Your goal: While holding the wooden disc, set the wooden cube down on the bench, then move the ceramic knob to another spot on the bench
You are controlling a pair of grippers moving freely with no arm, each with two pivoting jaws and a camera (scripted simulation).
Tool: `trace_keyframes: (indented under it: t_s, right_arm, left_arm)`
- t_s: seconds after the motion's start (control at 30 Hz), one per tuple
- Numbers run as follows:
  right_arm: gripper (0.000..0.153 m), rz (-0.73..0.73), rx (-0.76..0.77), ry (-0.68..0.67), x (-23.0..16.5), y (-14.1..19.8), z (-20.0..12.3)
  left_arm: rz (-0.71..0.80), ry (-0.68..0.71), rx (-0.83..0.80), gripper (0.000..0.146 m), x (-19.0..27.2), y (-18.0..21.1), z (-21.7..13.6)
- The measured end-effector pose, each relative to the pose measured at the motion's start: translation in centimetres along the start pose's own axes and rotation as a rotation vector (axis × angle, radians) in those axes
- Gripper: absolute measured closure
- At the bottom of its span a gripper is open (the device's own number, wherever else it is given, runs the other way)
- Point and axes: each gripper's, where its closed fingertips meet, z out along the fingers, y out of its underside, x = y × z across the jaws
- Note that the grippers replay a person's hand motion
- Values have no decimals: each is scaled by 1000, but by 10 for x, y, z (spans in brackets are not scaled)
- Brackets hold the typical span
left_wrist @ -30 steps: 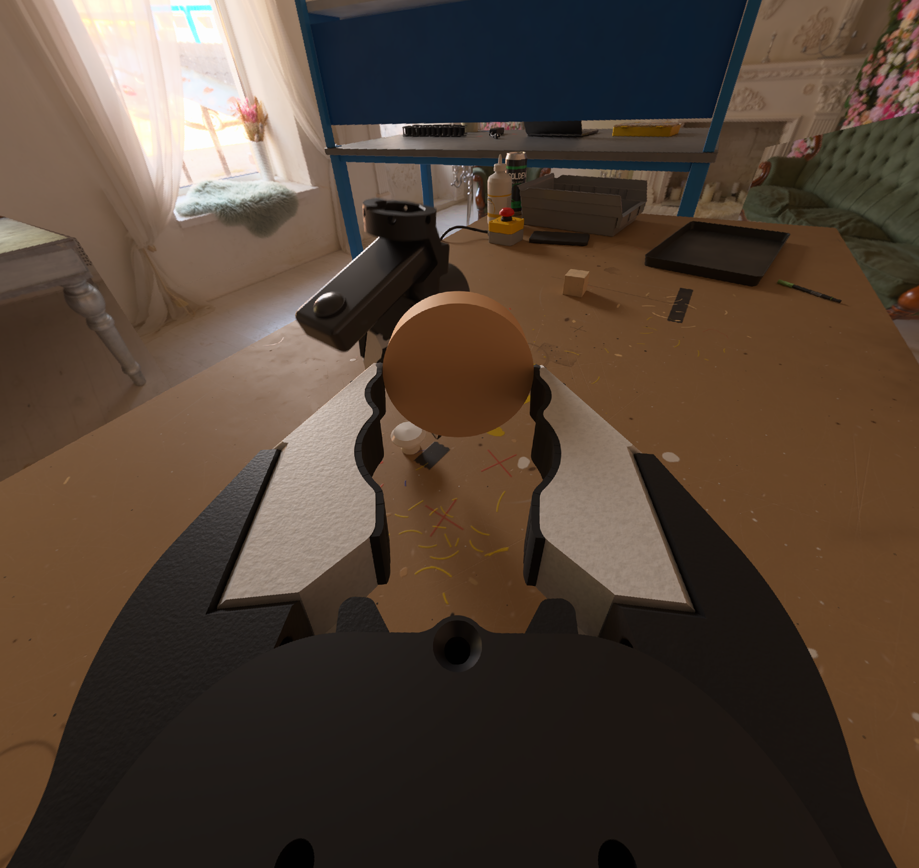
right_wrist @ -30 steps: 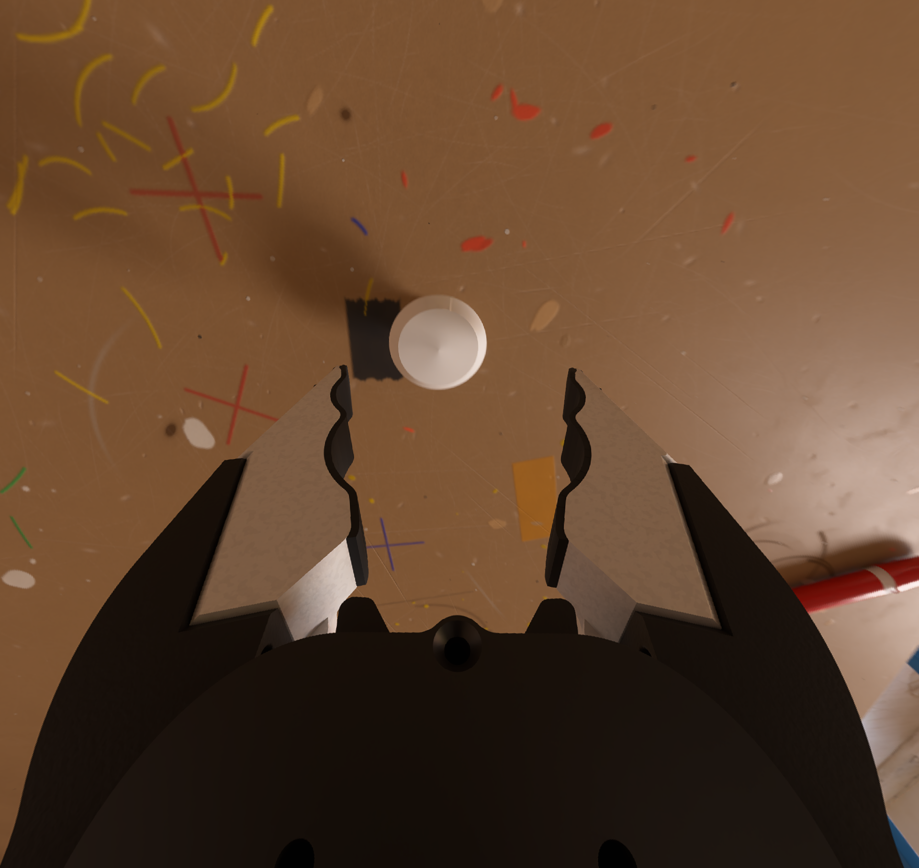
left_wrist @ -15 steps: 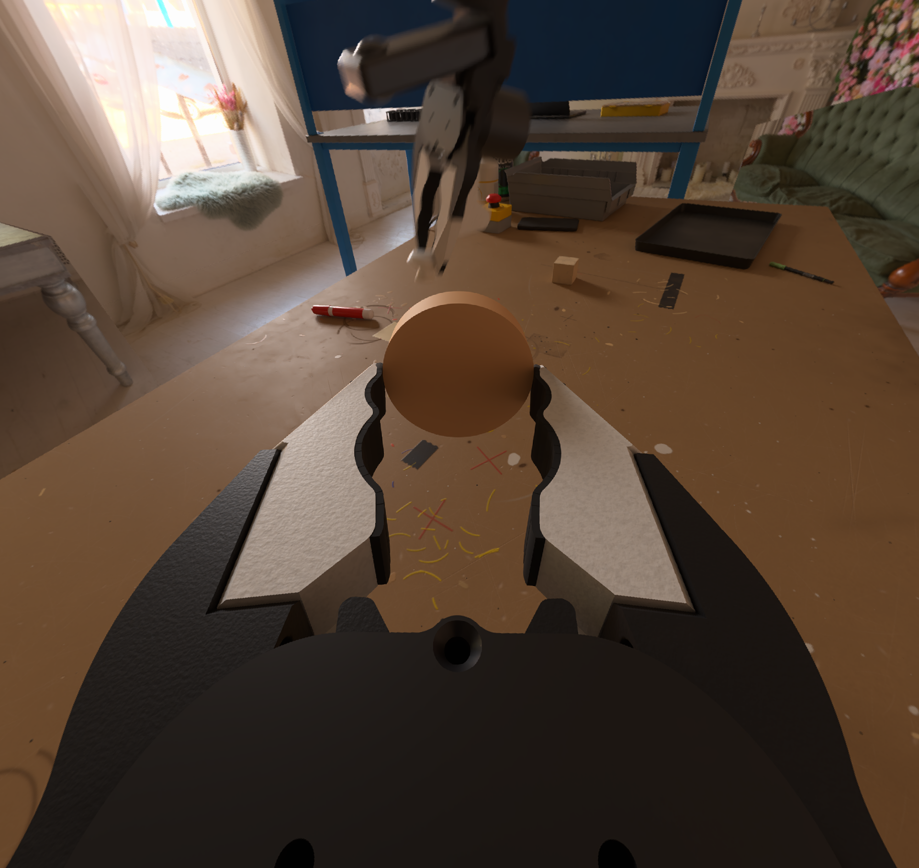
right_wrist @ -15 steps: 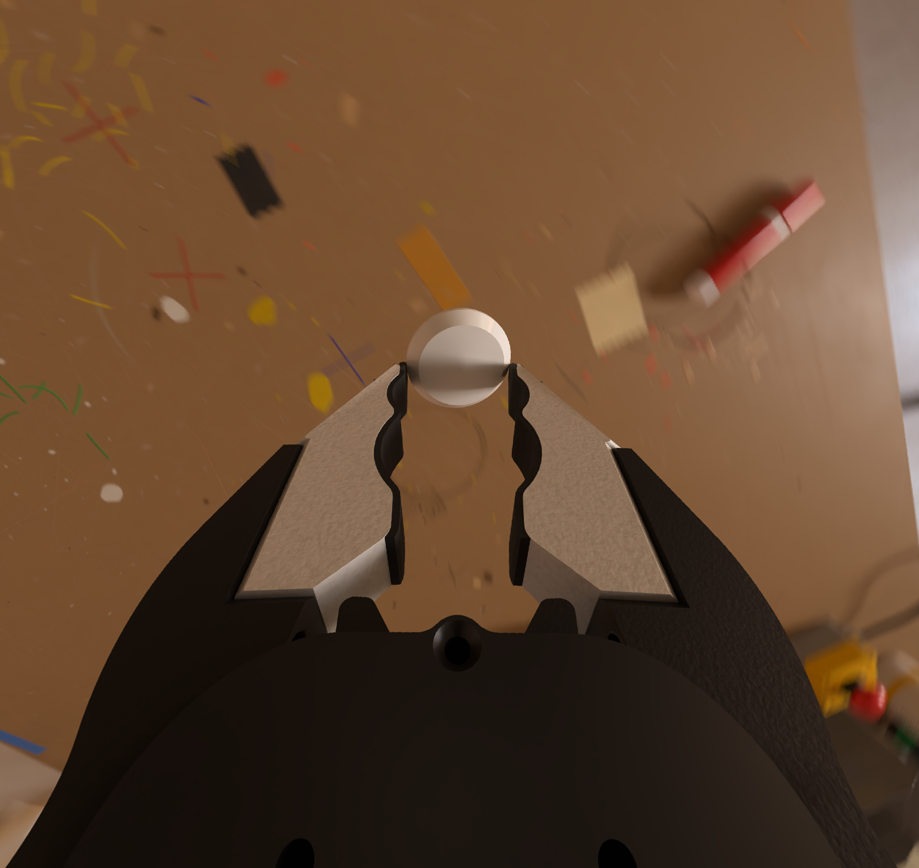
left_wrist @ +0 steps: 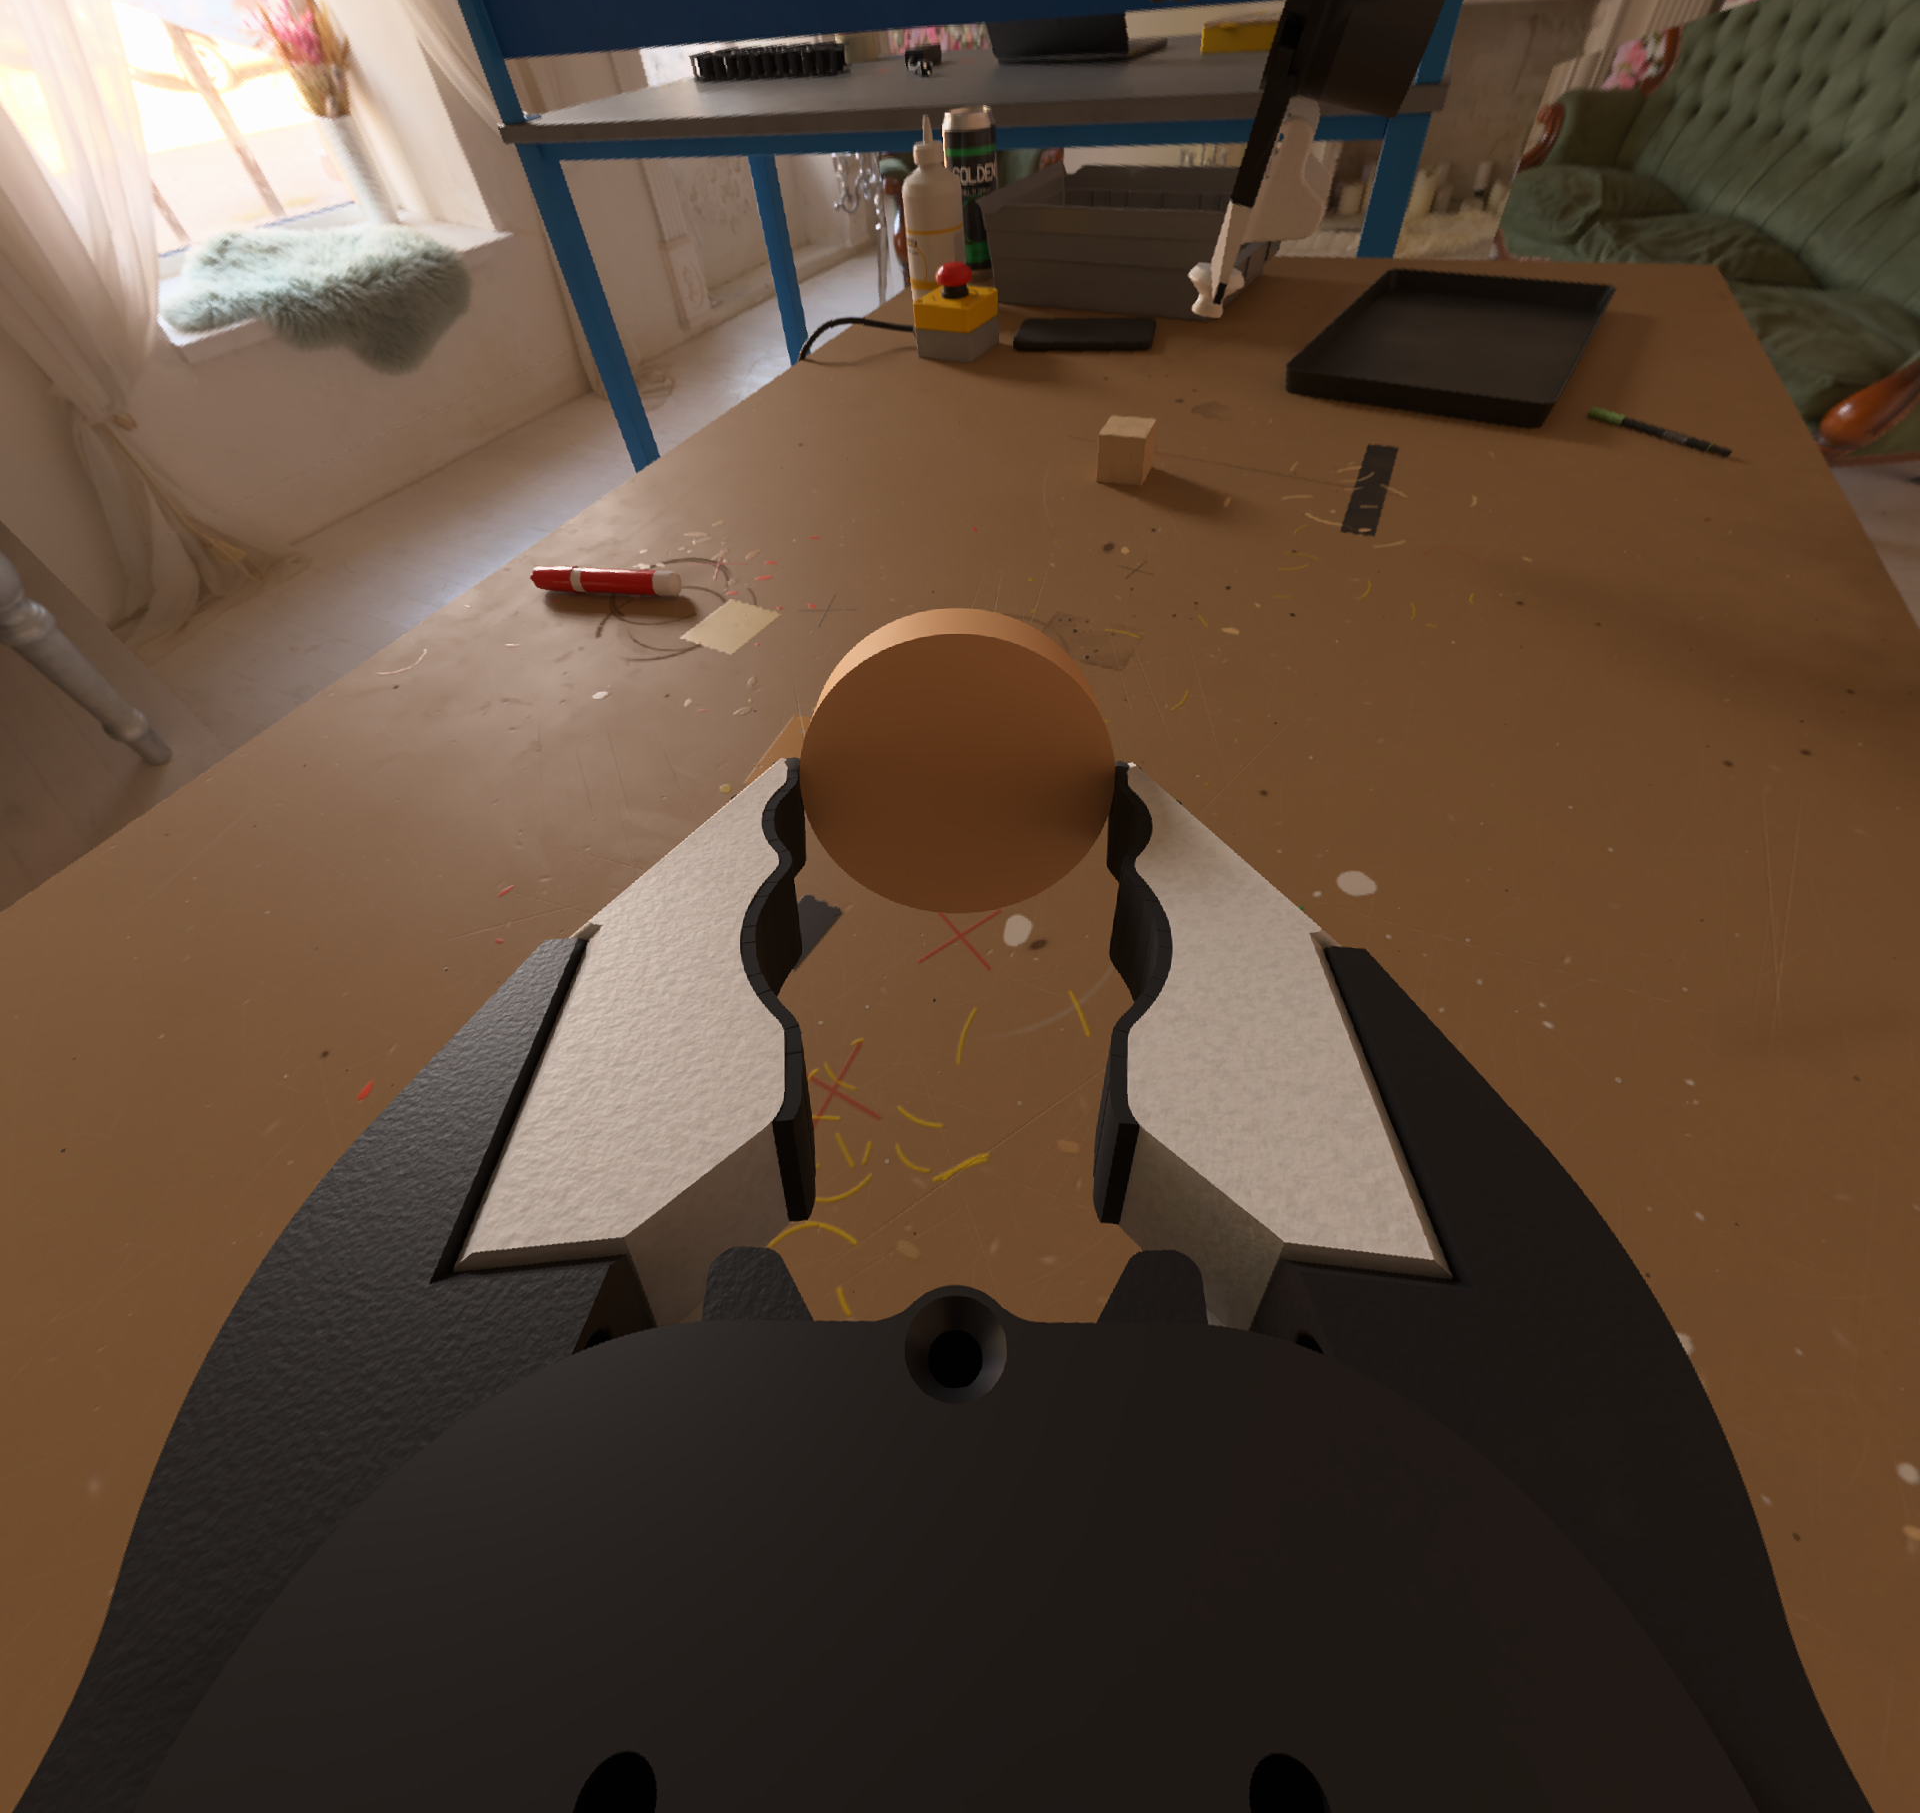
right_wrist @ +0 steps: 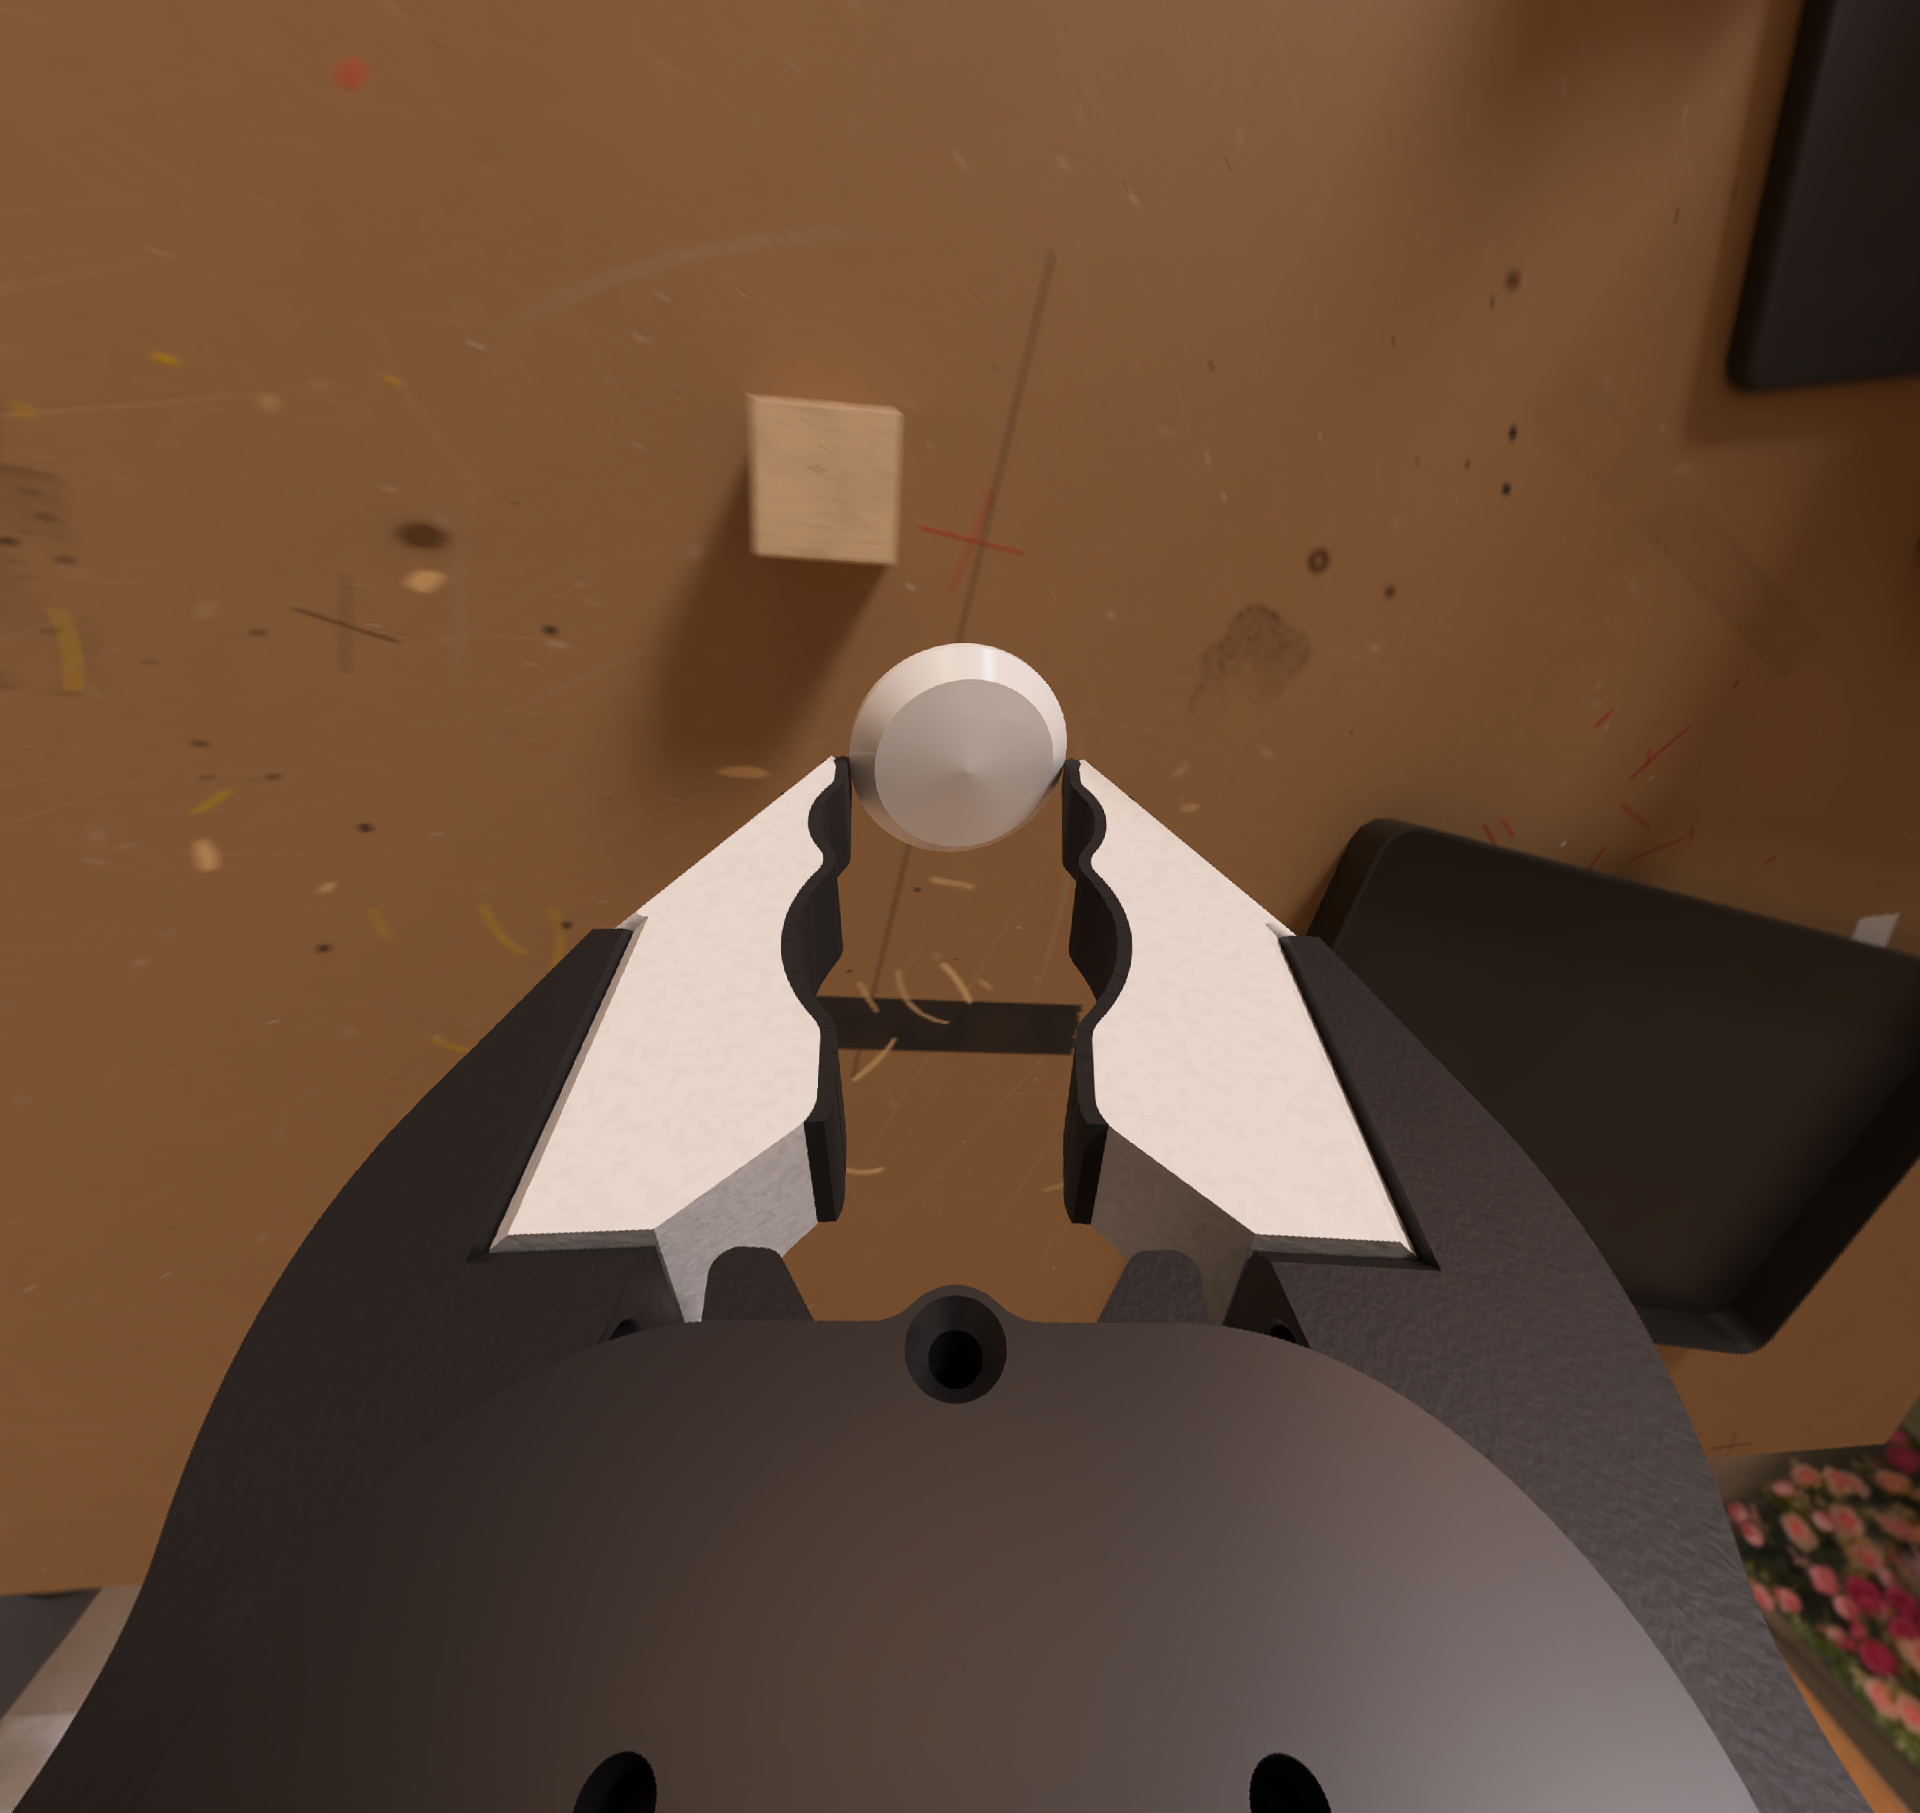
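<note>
My left gripper (left_wrist: 956, 787) is shut on the round wooden disc (left_wrist: 956, 761) and holds it above the brown bench (left_wrist: 1558, 828). The pale wooden cube (left_wrist: 1125, 449) sits on the bench farther back; it also shows in the right wrist view (right_wrist: 824, 478). My right gripper (right_wrist: 958, 774) is shut on the white ceramic knob (right_wrist: 958, 745) and holds it high over the bench, just short of the cube. In the left wrist view the right gripper (left_wrist: 1210, 293) hangs at the far right with the knob (left_wrist: 1205, 298) at its tip.
A black tray (left_wrist: 1449, 345) lies at the back right and shows in the right wrist view (right_wrist: 1621, 1088). A red marker (left_wrist: 603, 580), a yellow box with a red button (left_wrist: 954, 314), bottles (left_wrist: 930, 205), a grey bin (left_wrist: 1101, 231) and a blue shelf frame (left_wrist: 582, 257) stand along the left and back.
My right gripper closed on the knob, lifted it off the bench and carried it toward the back right, near the cube. My left gripper kept hold of the disc.
</note>
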Motion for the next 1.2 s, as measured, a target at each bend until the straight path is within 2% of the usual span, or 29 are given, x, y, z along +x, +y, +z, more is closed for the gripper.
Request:
trace_keyframes:
  t_s: [0.17,0.4,0.87,1.2]
  right_arm:
    - [112,41,-49,18,23,21,40]
    - [112,65,-113,-17,17,29,71]
    - [112,146,-172,-41,19,36,106]
    - [110,168,-166,-64,18,34,112]
  left_arm:
    - [2,3,-20,87,2,4,7]
    - [-9,9,-23,87,1,6,9]
    - [-21,8,-20,87,-4,8,8]
    - [-26,15,-31,87,-4,11,11]
